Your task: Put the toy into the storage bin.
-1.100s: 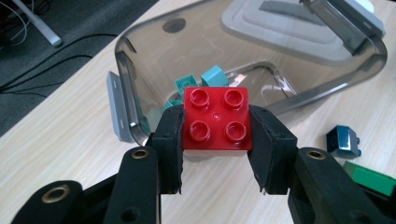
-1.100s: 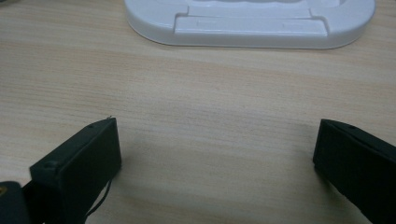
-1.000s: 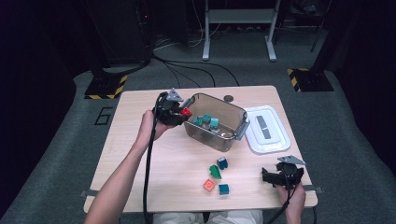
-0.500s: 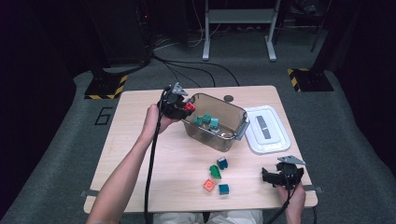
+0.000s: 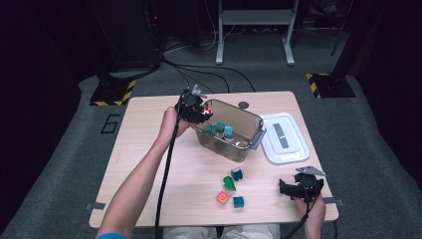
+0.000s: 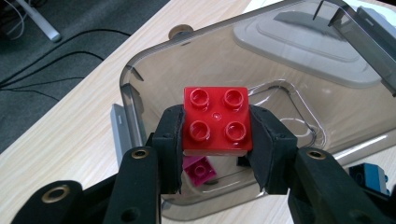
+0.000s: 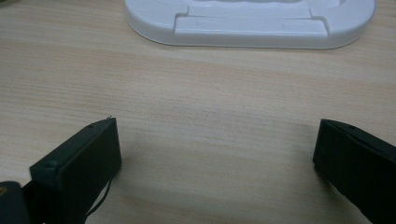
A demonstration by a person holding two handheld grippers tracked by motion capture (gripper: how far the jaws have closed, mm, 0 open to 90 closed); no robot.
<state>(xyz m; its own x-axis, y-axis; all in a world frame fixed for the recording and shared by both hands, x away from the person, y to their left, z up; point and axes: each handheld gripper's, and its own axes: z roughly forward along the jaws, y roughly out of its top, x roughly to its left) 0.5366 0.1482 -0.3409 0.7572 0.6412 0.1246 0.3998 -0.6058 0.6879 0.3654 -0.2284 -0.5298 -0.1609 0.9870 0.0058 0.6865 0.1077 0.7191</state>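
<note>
My left gripper (image 6: 217, 128) is shut on a red four-stud brick (image 6: 216, 119) and holds it over the near-left rim of the clear smoky bin (image 6: 140, 93). From the high view the left gripper (image 5: 203, 112) and the red brick (image 5: 207, 111) hang at the left end of the bin (image 5: 249, 142). Teal bricks (image 5: 221, 129) lie inside the bin, and a magenta brick (image 6: 200, 170) shows below the red one. My right gripper (image 7: 217, 154) stands open just above the bare wood, at the table's near right corner (image 5: 293, 189).
A white lid (image 5: 283, 137) lies right of the bin, and its edge (image 7: 250, 23) is ahead of the right gripper. Loose bricks sit on the table front: blue (image 5: 237, 174), green (image 5: 228, 182), orange (image 5: 222, 198), teal (image 5: 239, 201). A small round disc (image 5: 243, 105) lies behind the bin.
My left gripper has carried the red brick to the right, from beside the bin to over its left end. The right gripper has stayed put.
</note>
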